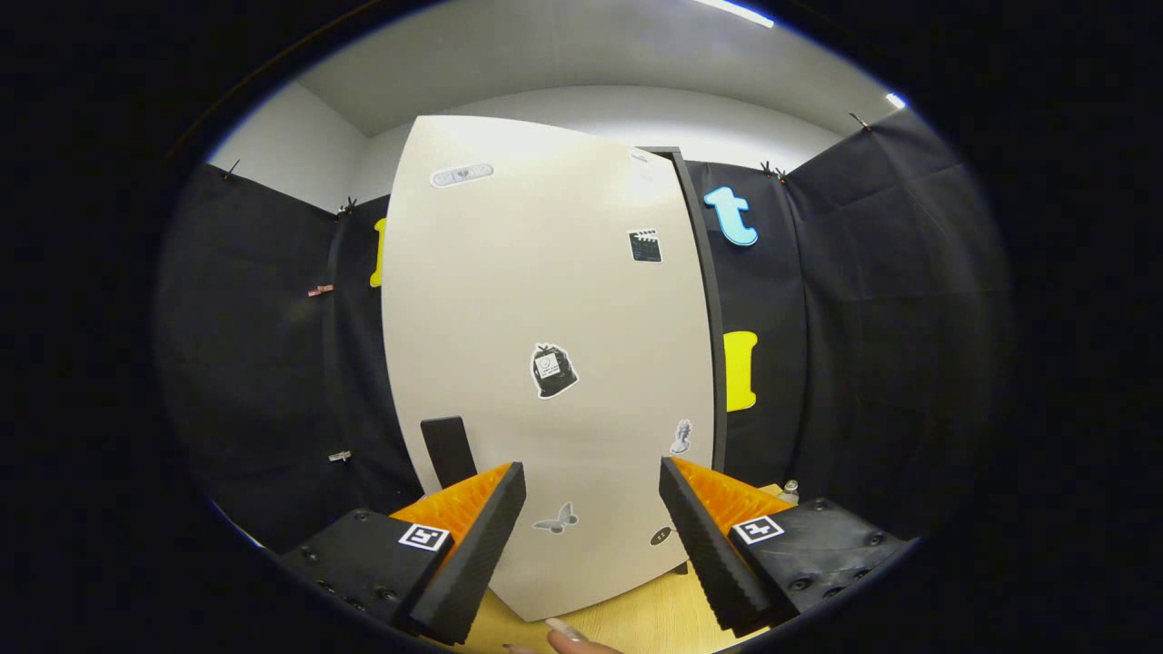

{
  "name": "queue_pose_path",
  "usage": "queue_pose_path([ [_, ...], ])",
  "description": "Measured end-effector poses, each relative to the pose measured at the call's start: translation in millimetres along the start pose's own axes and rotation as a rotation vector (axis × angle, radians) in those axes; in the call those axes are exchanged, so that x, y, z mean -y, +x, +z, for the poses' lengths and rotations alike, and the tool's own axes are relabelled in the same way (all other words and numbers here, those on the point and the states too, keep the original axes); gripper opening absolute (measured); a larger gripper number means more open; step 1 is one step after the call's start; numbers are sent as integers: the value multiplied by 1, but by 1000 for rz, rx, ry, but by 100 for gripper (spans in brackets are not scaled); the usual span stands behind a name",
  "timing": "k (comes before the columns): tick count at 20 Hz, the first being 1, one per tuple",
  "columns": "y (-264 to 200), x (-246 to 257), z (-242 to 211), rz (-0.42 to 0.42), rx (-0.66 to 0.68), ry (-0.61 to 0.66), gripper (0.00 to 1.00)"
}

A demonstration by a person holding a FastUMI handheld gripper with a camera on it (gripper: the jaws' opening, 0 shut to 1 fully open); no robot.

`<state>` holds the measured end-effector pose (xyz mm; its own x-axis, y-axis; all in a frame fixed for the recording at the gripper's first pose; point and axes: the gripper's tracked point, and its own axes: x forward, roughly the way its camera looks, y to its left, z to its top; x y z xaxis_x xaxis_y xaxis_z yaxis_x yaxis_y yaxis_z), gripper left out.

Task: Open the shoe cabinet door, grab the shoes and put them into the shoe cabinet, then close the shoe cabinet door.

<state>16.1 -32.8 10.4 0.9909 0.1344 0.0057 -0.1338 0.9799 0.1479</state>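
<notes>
A tall pale shoe cabinet door (545,345) with several small stickers stands right ahead of my gripper (592,490), and it looks shut against the dark cabinet frame (710,309) at its right side. A dark handle (447,450) sits low on the door's left side, just above my left finger (482,536). My fingers are spread wide apart with nothing between them, a short way in front of the door. I cannot see inside the cabinet.
A light wooden floor (636,613) runs under the cabinet. A person's fingertip (568,634) shows at the floor between my fingers. Black cloth walls stand on both sides, and a small bottle-like object (790,490) sits beyond my right finger.
</notes>
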Motion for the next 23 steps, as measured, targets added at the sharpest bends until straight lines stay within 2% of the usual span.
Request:
queue_pose_path([
  [23,-12,-28,11,33,39,-78,97],
])
